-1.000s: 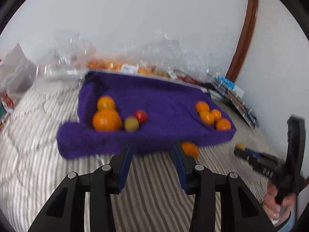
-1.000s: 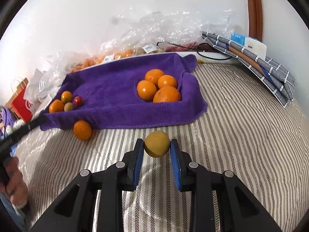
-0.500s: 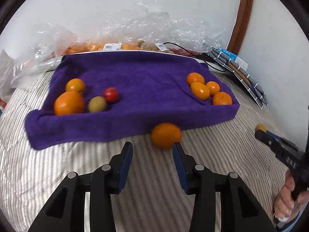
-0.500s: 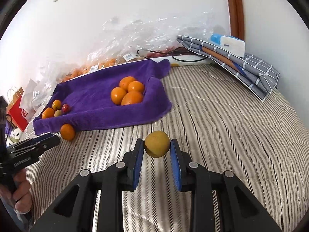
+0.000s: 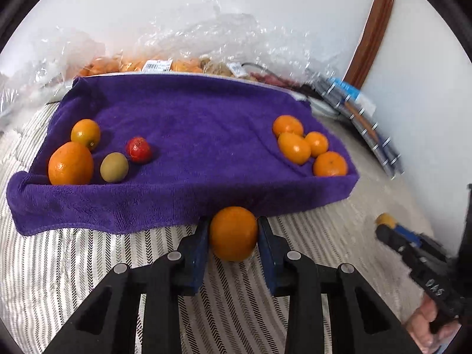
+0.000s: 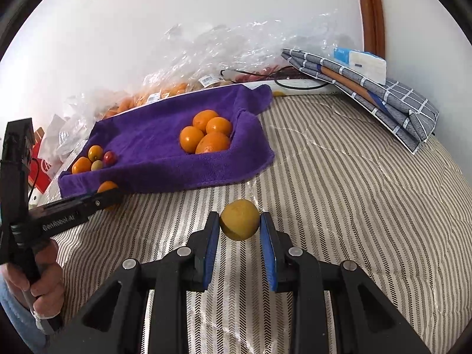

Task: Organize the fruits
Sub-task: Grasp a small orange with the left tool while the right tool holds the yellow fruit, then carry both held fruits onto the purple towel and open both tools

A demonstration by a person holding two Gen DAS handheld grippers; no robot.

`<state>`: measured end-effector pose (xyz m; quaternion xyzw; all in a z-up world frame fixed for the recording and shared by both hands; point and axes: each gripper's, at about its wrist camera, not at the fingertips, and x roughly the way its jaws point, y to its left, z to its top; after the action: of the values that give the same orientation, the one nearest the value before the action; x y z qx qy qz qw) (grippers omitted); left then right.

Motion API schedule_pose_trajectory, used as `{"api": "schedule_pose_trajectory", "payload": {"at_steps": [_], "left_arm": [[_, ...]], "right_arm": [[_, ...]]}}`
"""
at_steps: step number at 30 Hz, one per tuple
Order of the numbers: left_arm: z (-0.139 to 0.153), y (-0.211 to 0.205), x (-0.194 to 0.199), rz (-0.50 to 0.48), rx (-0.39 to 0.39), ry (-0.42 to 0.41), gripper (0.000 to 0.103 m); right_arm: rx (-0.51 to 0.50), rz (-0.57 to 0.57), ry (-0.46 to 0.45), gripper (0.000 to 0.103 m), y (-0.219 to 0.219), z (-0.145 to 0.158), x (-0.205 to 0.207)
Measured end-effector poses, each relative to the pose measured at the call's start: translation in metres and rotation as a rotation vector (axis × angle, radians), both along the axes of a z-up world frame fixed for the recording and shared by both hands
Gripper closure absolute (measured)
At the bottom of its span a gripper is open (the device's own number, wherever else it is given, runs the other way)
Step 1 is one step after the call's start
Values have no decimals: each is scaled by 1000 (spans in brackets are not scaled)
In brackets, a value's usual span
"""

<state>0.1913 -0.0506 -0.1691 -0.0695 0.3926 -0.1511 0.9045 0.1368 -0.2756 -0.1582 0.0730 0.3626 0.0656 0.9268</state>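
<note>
On the striped bedcover, just in front of the purple towel (image 5: 191,112), lies a loose orange (image 5: 233,236). My left gripper (image 5: 233,222) has its jaws closing on this orange, and both blue pads touch its sides. My right gripper (image 6: 239,216) is shut on a yellow round fruit (image 6: 239,221), held above the cover. On the towel, several oranges (image 5: 303,150) cluster at the right. At the left sit two oranges (image 5: 70,163), a greenish fruit (image 5: 114,167) and a red fruit (image 5: 138,150).
Crumpled clear plastic bags (image 5: 206,44) with more fruit line the wall behind the towel. A folded checked cloth (image 6: 383,97) with a white box (image 6: 365,65) lies at the back right. A red box (image 6: 39,174) stands at the far left. A hand (image 6: 44,283) grips the left tool.
My left gripper moved up to the loose orange, which now sits between its jaws, and the jaws narrowed onto it. My right gripper drew back from the towel, still holding the yellow fruit.
</note>
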Motion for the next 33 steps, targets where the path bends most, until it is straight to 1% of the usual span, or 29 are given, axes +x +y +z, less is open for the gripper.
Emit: {"api": "schedule_pose_trajectory", "payload": {"at_steps": [3,10,16,25,29,31,33], "left_arm": [[3,5,-4,12,-25,-25,73],[5,7,-5,28,-37,-43,73],[9,15,-9,48,-61,-71,73],[24,24,-19,67,-93,-127,73],[27,33,-20,84,-106,-91,73],[30,42,-25,94,-97,-81,73],[34,50,-33,98,-80,-89,73]], "right_arm": [[-1,3,-6,75,0,1,-1],[0,-14,-12,75,-3,2,-2],[17,-1,-38,75,-4,5,-6],[46,12,-51,75,-5,6,-6],[29,0,-36,75,-3,6,-5],[23,0,-19,75,1,7,-5],[29,18,-25,75,6,12,-6]]}}
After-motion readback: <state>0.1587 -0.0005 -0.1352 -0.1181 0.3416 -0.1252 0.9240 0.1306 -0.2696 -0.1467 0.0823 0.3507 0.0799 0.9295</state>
